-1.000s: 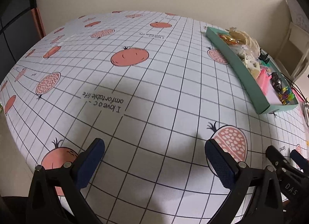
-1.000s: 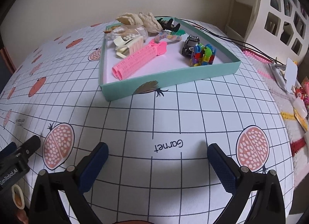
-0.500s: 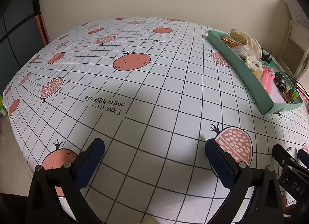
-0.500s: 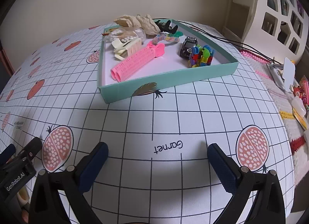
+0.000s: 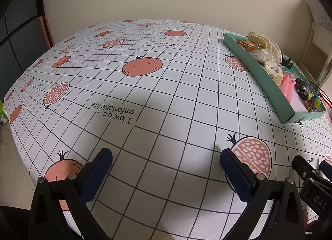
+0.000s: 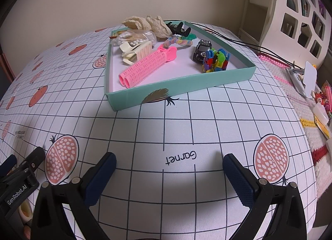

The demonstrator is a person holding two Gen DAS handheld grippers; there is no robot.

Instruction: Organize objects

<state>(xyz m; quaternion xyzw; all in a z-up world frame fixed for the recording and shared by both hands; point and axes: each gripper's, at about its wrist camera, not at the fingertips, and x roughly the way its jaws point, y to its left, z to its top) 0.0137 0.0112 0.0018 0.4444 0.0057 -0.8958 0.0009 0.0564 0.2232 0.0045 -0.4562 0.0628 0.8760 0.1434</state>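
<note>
Teal cardboard tray (image 5: pixel 267 86) is the only thing with stuff in it from the left wrist view, sitting way off on the right side of the tablecloth (image 5: pixel 157 86), that white grid print with pomegranates. The left gripper (image 5: pixel 166 167) hangs low over the near edge of the table with its jaws spread wide and nothing between them, just bare cloth under it. My guess is it's parked there because nothing on that side needs picking up. The tip of the other gripper pokes in at the bottom right corner.

From the right wrist view you get the good look. The right gripper (image 6: pixel 169 171) is also spread wide and empty, pointed pretty much straight at the tray (image 6: pixel 178 83), which is a fair way ahead of it. Inside: a pink hair roller (image 6: pixel 145 64) lying diagonally up front, cream hair clips (image 6: pixel 134 50) behind it, a bag of white beads (image 6: pixel 132 38), a little black toy car (image 6: pixel 202 50) touching a clump of colourful plastic links (image 6: pixel 215 60), a pastel scrunchie-type thing (image 6: pixel 178 42), and some lacy beige fabric (image 6: pixel 149 24) draped over the back rim.

Everything loose looks already gathered in the tray, so I'd say the sorting is basically done, or the right side is about to reach in. More clutter sits off the table's right edge, too small to identify.
</note>
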